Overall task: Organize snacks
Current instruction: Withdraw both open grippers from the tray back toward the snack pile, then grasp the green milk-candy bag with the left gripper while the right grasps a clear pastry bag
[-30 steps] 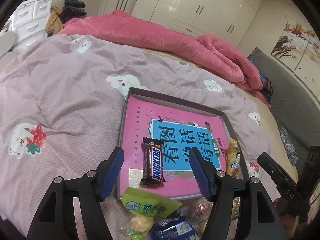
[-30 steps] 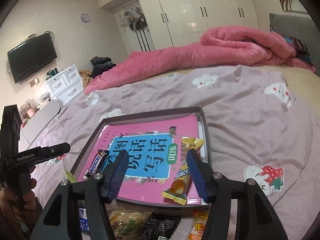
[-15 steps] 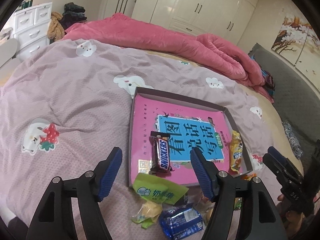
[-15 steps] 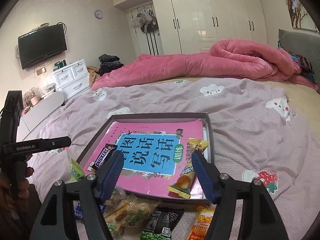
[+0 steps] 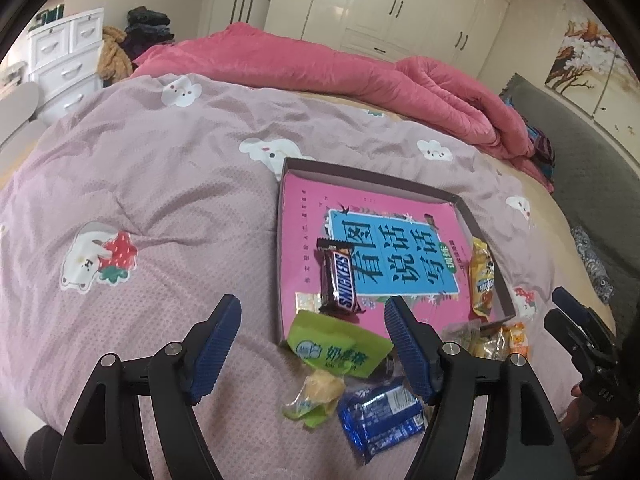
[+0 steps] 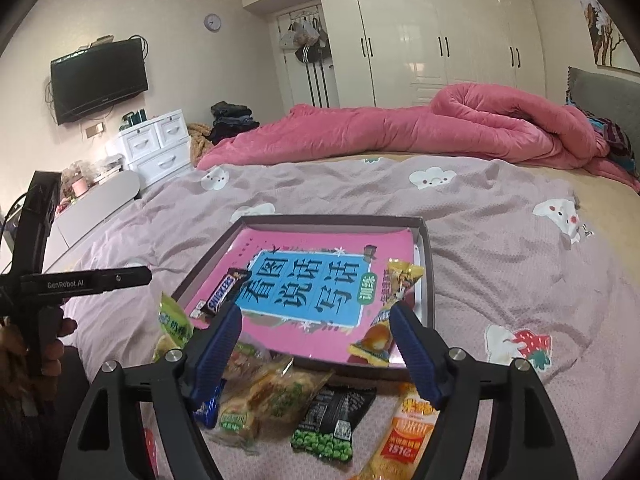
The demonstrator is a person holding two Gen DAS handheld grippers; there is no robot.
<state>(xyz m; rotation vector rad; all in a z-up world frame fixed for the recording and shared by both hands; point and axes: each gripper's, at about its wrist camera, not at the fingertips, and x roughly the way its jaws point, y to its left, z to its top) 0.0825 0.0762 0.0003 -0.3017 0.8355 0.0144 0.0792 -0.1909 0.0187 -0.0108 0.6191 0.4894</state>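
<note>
A shallow dark box (image 5: 362, 174) (image 6: 424, 240) with a pink book inside lies on the bed. In it lie a Snickers bar (image 5: 339, 278) (image 6: 222, 294) and a yellow snack pack (image 5: 482, 276) (image 6: 394, 308). Loose snacks lie in front of the box: a green pack (image 5: 340, 346), a yellow candy (image 5: 316, 394), a blue pack (image 5: 382, 414), a clear vegetable pack (image 6: 268, 396), a black pea pack (image 6: 334, 420) and an orange pack (image 6: 408, 428). My left gripper (image 5: 312, 344) is open and empty above the green pack. My right gripper (image 6: 316, 350) is open and empty above the box's near edge.
The bed has a mauve cartoon-print cover (image 5: 140, 184) and a bunched pink quilt (image 5: 360, 76) at the far side. White drawers (image 6: 158, 144) and a wall TV (image 6: 98, 80) stand at the left. The other gripper shows at each view's edge (image 5: 580, 328) (image 6: 80, 280).
Both grippers have pulled back and risen from the box, so more loose snacks show in front of it. The Snickers bar and yellow pack stay in the box.
</note>
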